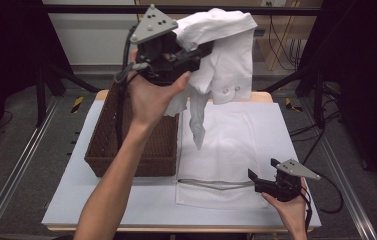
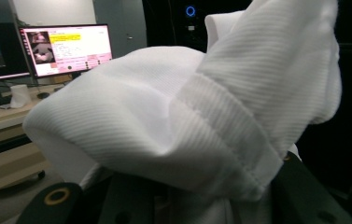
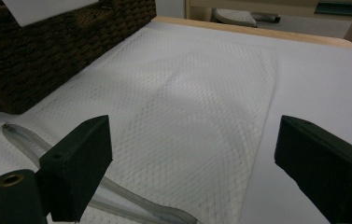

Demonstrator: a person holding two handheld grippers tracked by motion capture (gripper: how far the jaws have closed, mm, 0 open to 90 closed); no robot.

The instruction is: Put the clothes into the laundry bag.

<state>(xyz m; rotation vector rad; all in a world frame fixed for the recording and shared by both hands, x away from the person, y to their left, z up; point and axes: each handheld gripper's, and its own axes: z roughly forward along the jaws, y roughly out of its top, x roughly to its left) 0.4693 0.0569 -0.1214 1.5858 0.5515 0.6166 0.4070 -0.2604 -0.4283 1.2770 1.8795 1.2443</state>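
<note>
A white ribbed shirt (image 1: 223,55) hangs bunched in the air above the far side of the worktop (image 1: 76,190), clenched in the jaws of the left gripper (image 1: 196,50). Its cloth is finely corded, with a stitched hem band, and on one fold there are two small buttons; a narrow strip of it dangles down to a point over the mesh bag (image 1: 231,145). In the left gripper view the shirt (image 2: 187,116) drapes over the black jaws in soft rounded folds.

The mesh bag is a flat white rectangle of netted fabric with a grey zipper (image 3: 113,186) running along its near end, lying on the pale worktop. The right gripper (image 1: 262,181) rests low at the bag's near right corner, its jaws spread wide with nothing between them.

Touching the bag's left edge stands a dark brown woven basket (image 1: 111,145), rectangular; the arm hides its inside. The worktop is bare along its near edge and to the right of the bag.
</note>
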